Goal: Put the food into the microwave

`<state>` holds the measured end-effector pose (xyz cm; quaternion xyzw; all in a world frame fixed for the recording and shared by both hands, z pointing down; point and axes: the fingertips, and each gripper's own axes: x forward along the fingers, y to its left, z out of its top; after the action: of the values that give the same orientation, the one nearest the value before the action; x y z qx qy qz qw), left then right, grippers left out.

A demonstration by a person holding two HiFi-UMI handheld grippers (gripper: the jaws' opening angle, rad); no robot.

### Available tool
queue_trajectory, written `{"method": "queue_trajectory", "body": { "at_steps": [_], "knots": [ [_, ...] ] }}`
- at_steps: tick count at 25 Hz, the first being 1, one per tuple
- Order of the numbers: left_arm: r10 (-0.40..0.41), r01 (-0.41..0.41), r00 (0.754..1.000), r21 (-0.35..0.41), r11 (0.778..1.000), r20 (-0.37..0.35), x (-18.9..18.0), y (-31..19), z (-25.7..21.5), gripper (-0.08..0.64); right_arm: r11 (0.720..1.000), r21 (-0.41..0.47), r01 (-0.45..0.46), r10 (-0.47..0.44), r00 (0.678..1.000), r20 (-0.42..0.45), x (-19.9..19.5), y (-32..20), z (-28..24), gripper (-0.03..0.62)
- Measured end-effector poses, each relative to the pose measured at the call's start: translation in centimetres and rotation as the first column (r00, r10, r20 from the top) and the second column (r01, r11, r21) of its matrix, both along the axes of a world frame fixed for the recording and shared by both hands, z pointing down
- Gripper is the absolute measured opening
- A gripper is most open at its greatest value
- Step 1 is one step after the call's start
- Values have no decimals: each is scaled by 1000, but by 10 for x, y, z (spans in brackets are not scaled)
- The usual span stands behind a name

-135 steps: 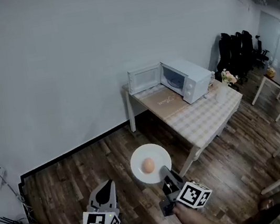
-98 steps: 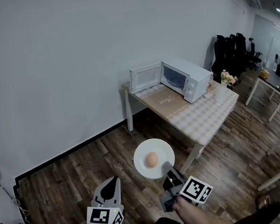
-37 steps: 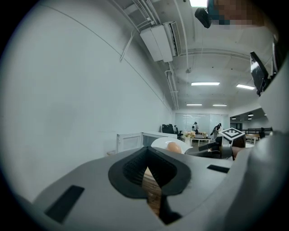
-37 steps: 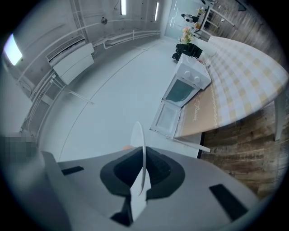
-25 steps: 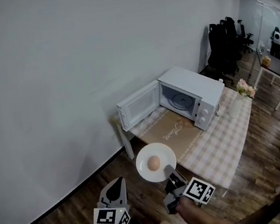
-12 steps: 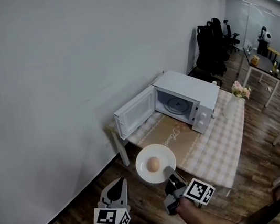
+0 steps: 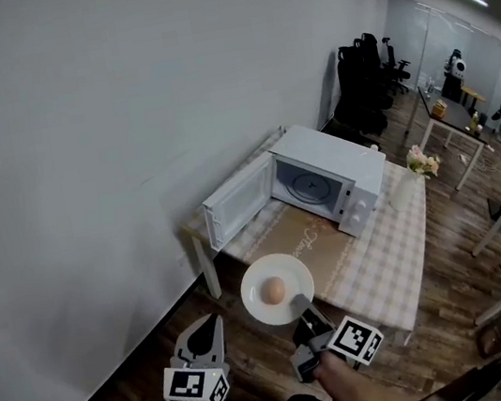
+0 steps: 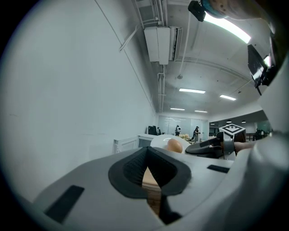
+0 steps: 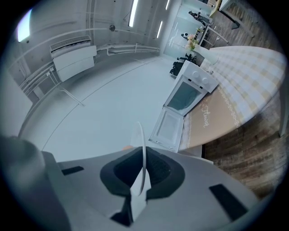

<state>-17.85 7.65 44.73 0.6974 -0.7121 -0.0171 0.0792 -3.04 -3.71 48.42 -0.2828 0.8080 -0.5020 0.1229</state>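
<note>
Between right tongs (image 9: 143, 173): plate (image 9: 144, 153) edge-on, egg (image 9: 127, 147) mostly hidden.

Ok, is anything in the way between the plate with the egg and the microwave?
Nothing visible. The right tongs hold the plate, egg on it, in front of the table; the microwave has its door swung wide open.

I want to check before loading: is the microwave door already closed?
No, the door of the microwave stands swung wide open.
</note>
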Motion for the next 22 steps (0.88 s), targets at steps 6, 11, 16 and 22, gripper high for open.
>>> {"method": "queue_trajectory", "body": {
  "at_steps": [6,11,16,22],
  "knots": [
    [32,-32,999,-10,999,-23,-7,-14,9,8,1000,-7,-20,20,1000,-12,-9,-9,4,21],
    [54,-55,998,-6,998,-13,-13,-35,5,8,1000,-12,-24,24,1000,-18,-18,-26,8,21],
    [57,-57,998,-1,998,11,-25,-65,-4,8,999,-11,-39,39,999,13,-28,-52,3,21],
    [87,-86,996,-15,996,13,-32,-112,-1,8,997,-38,-72,73,997,6,-33,-92,10,21]
  ]
}}
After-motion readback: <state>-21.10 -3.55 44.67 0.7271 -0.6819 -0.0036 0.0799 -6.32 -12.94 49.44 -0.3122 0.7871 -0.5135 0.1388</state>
